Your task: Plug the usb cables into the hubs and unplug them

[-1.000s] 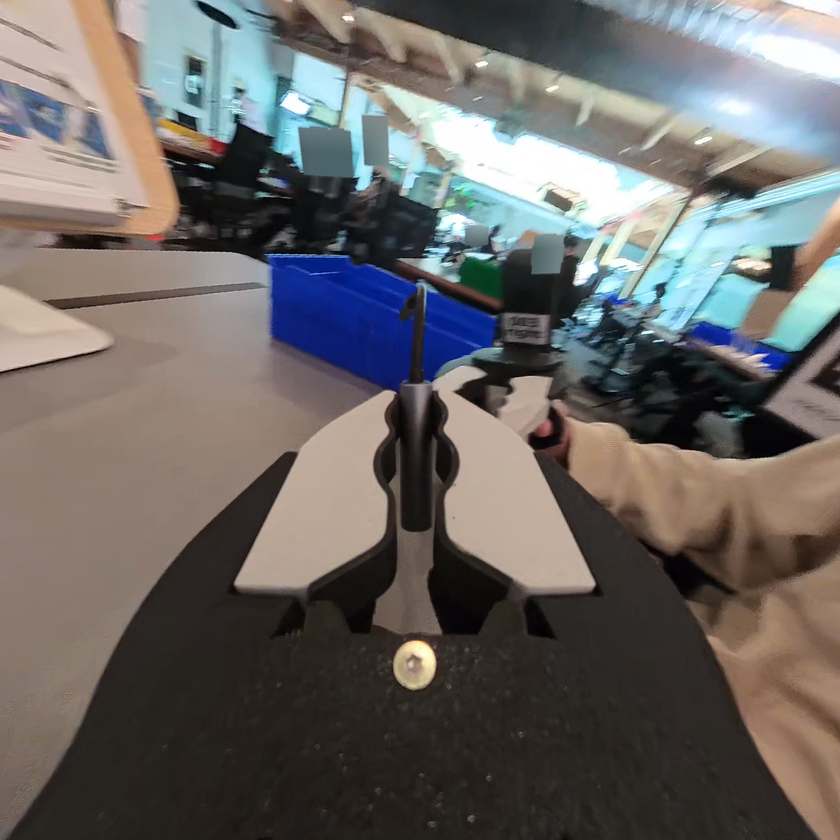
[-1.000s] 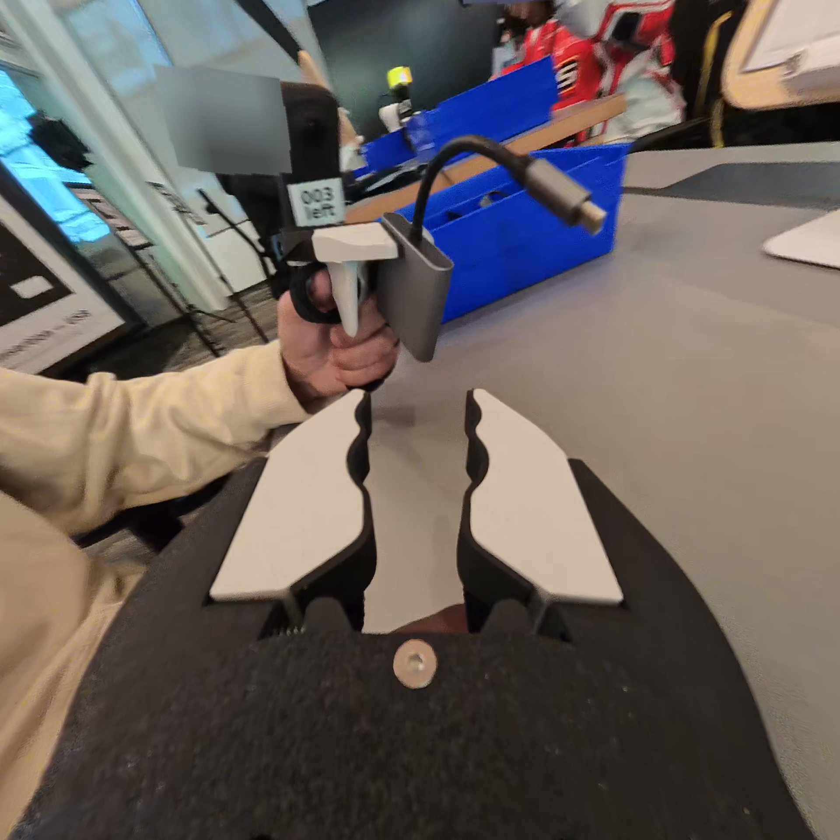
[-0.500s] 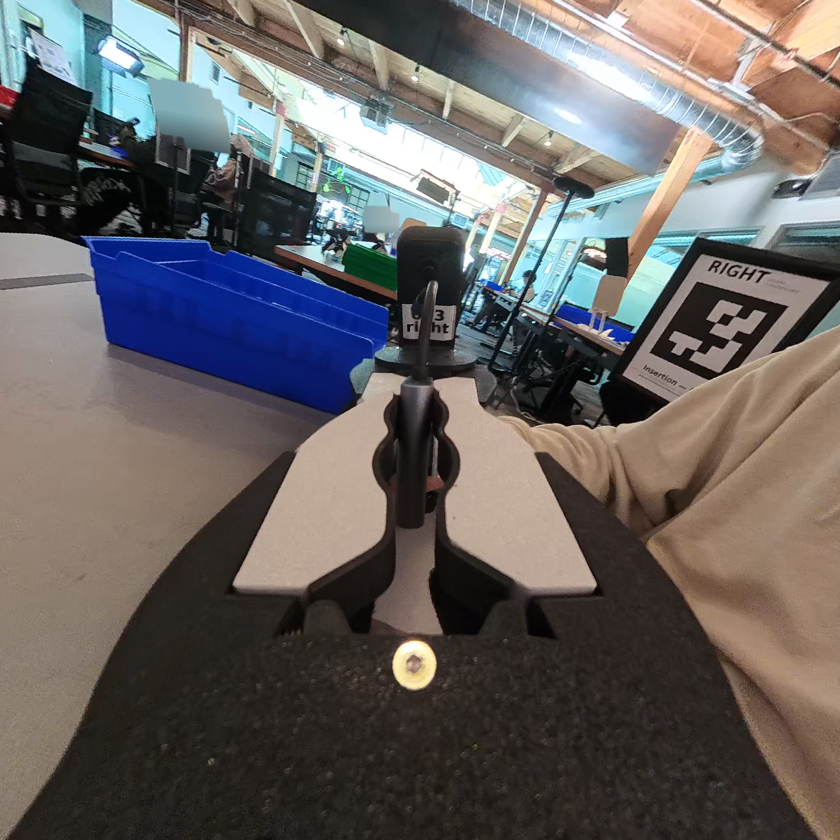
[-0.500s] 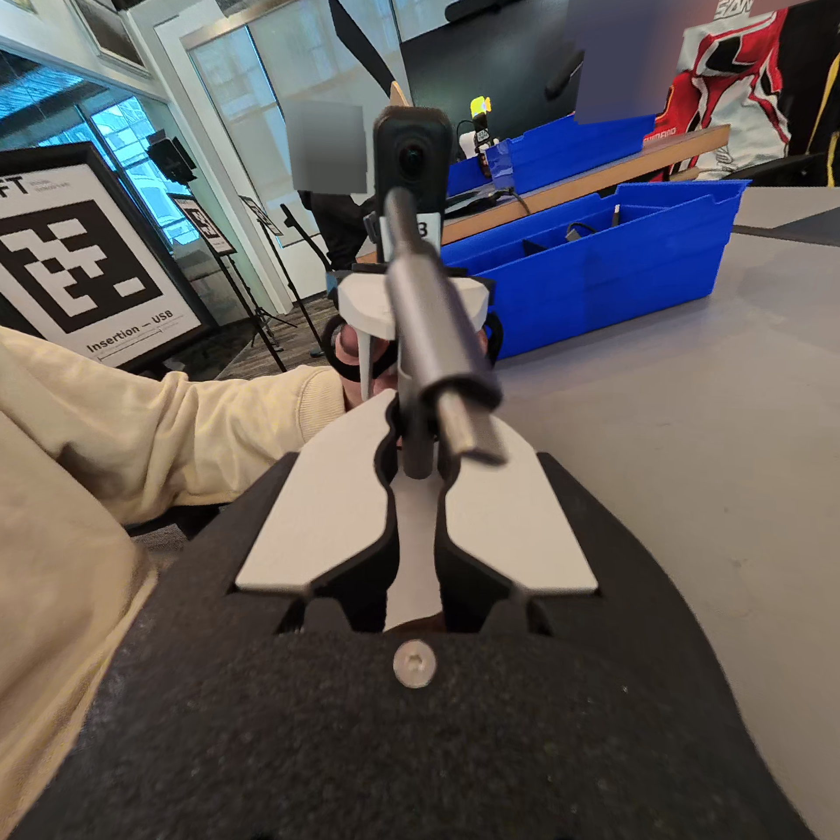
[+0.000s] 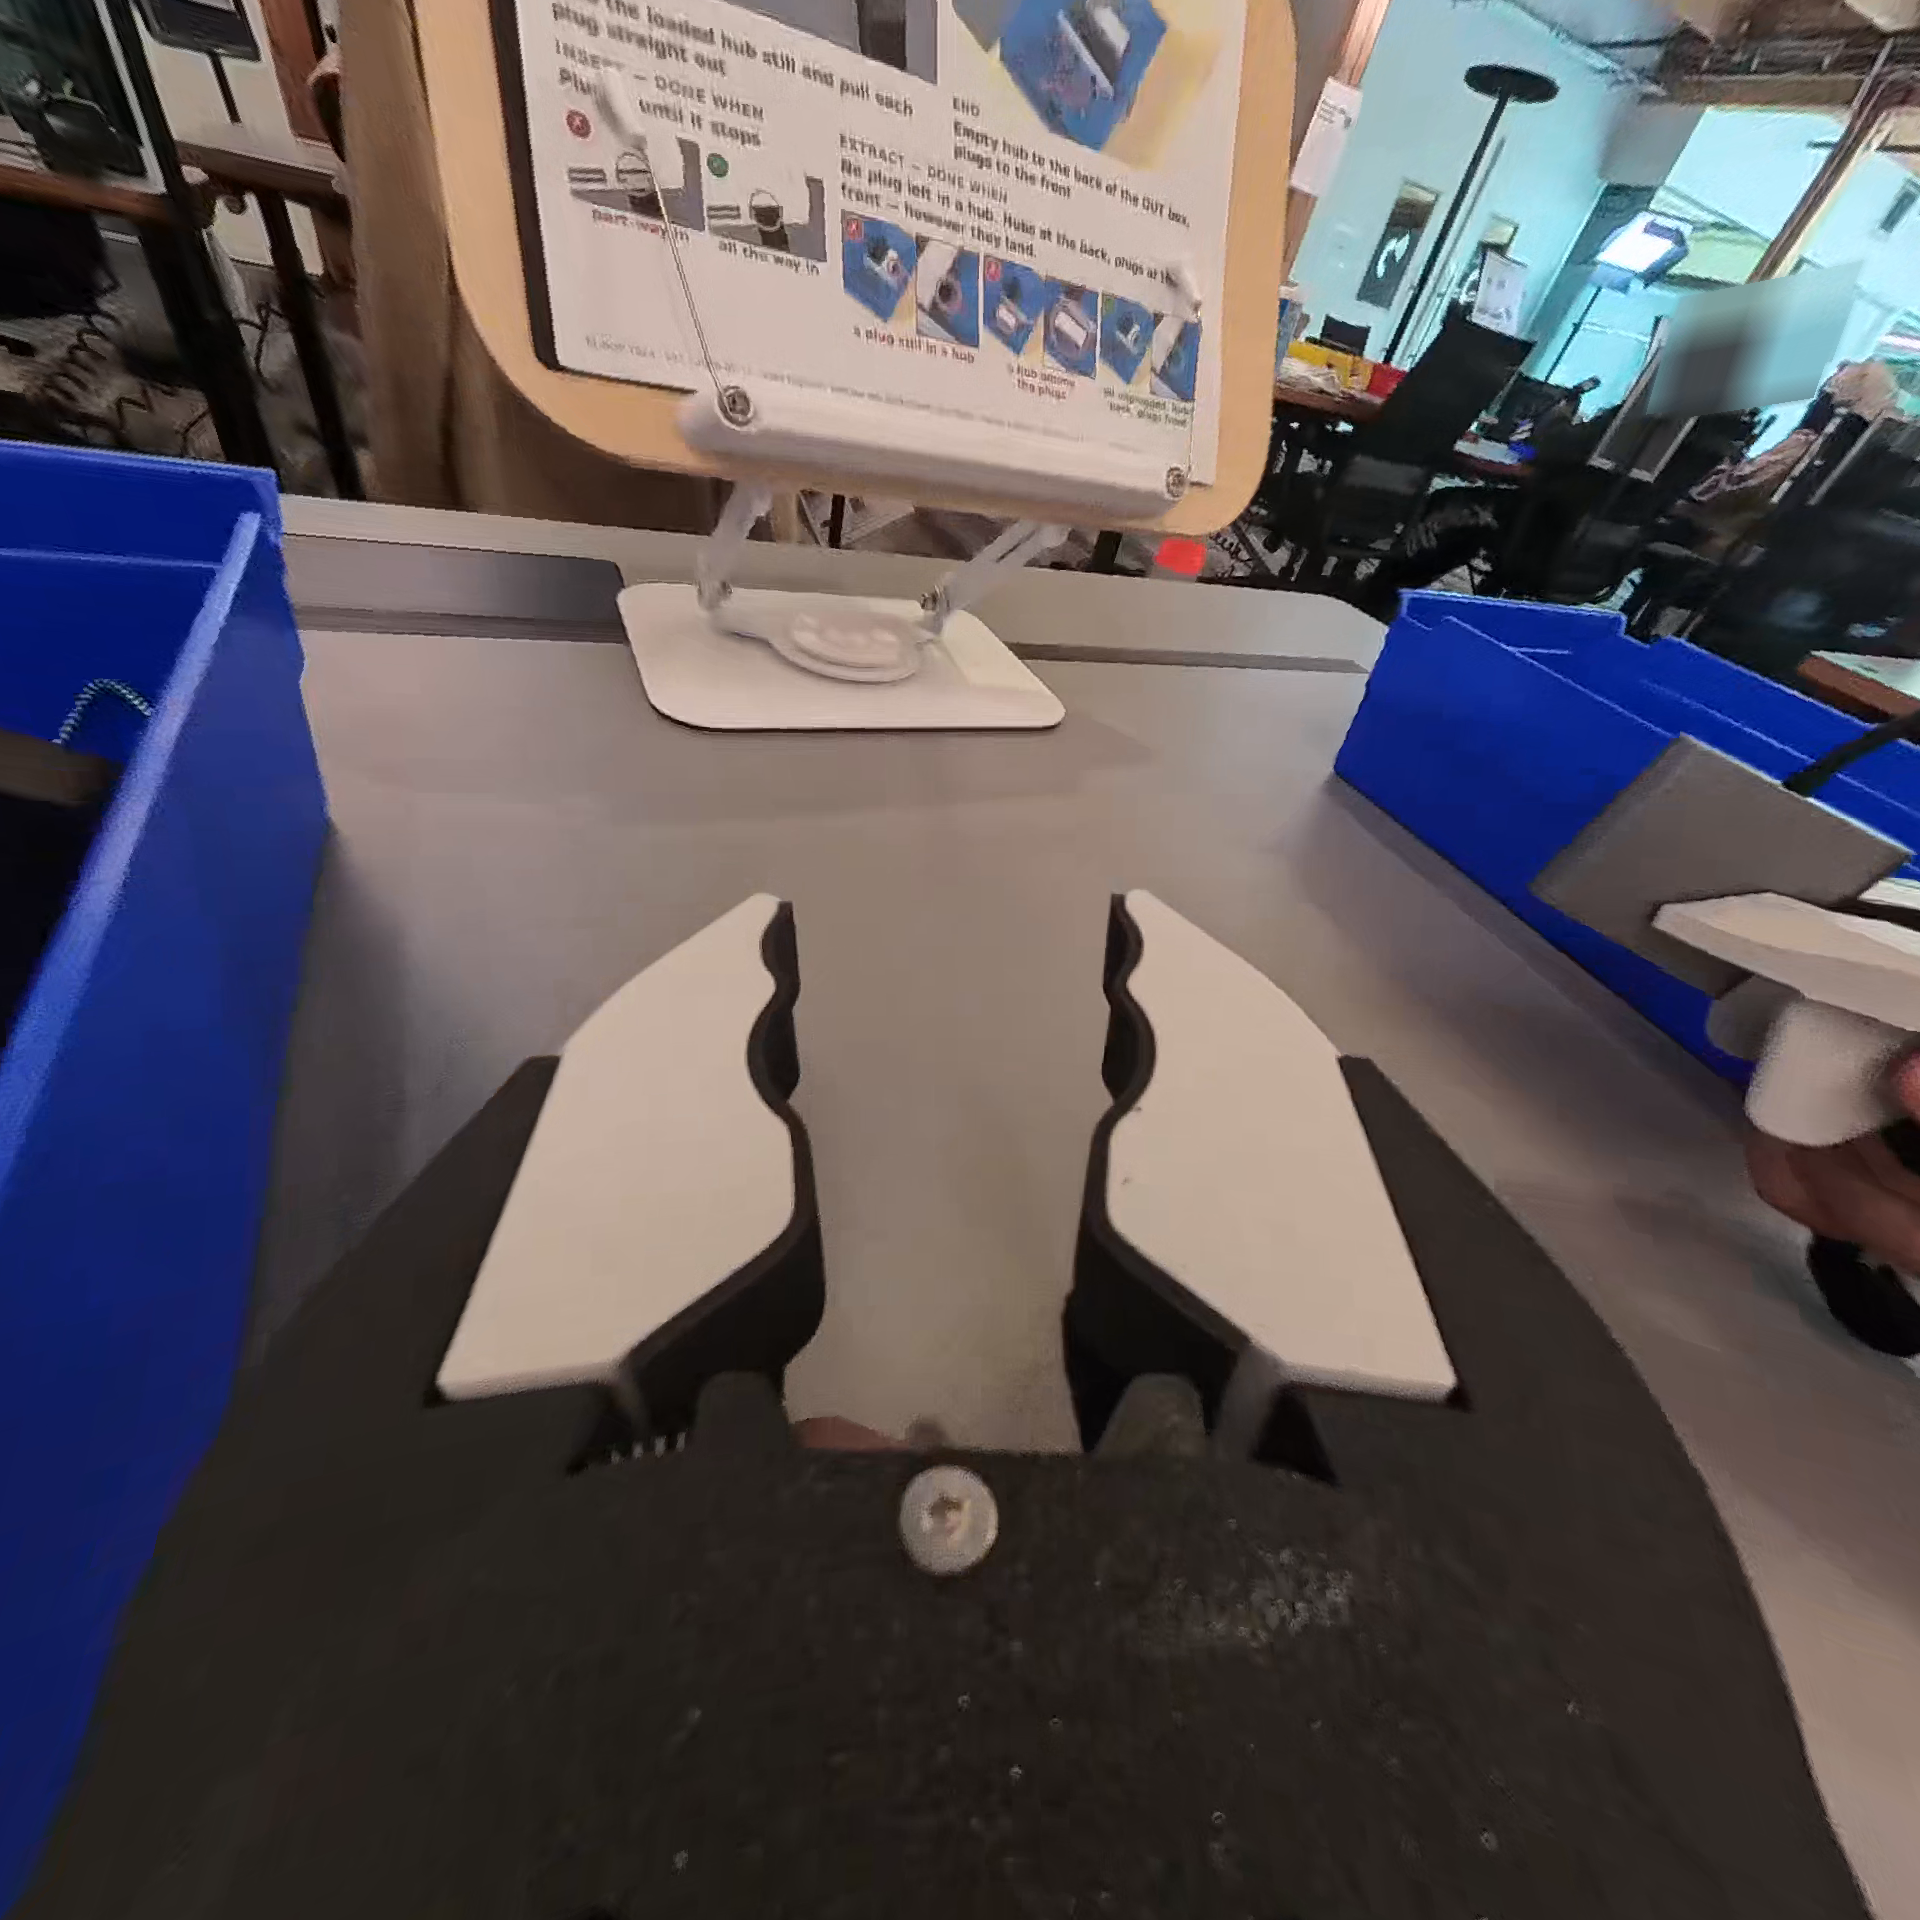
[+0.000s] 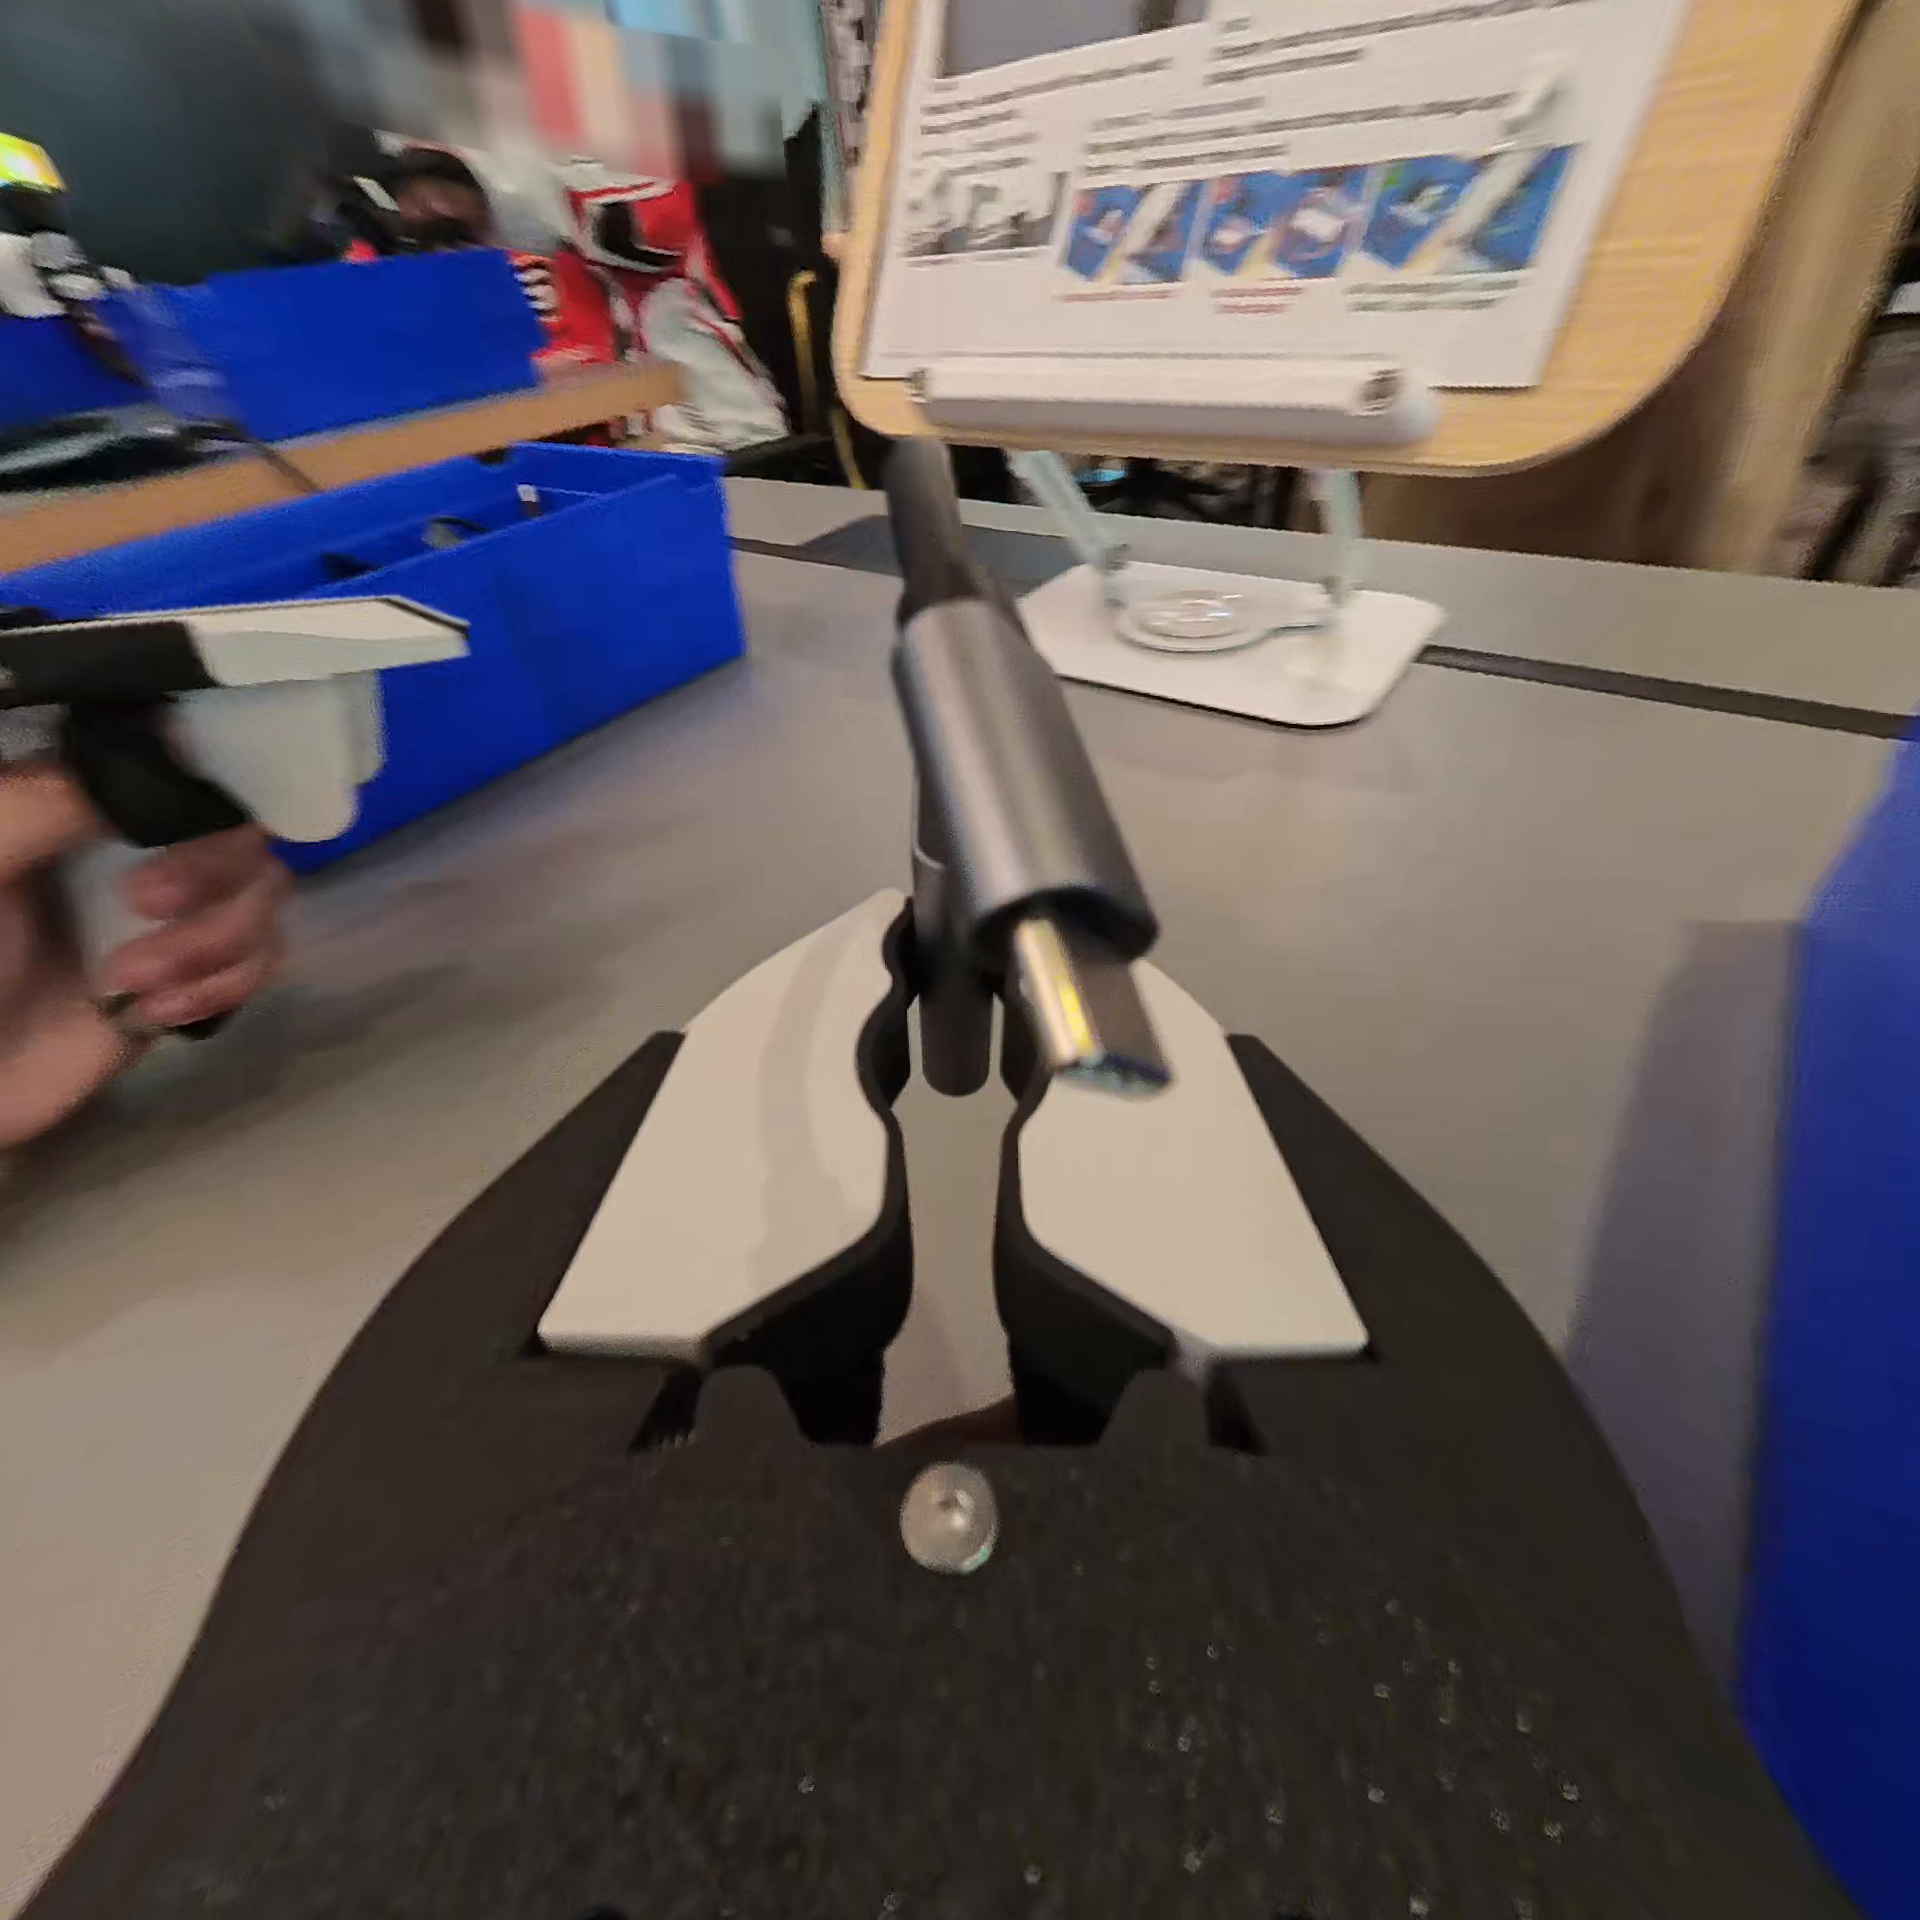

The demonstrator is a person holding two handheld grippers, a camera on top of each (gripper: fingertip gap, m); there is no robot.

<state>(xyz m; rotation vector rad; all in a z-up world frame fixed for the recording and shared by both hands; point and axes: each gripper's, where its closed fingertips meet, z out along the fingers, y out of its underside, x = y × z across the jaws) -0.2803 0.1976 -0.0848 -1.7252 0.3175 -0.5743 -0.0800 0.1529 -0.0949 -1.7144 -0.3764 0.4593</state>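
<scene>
Grey table (image 5: 623, 790) carried a white-based stand (image 5: 842, 665) holding a wood-backed instruction board (image 5: 873, 208), with blue bins (image 5: 156, 831) on both sides.

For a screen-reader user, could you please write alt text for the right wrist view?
The right tongs are shut on a grey USB hub, whose short cable ends in a metal plug pointing toward the camera. Beyond lie a grey table, a blue bin at left and an instruction board on a stand. The open left tongs enter from the left.

Bare table (image 5: 935, 810) between blue bins (image 5: 156, 935) (image 5: 1558, 748); document stand (image 5: 842, 665) probably blocks behind.
</scene>
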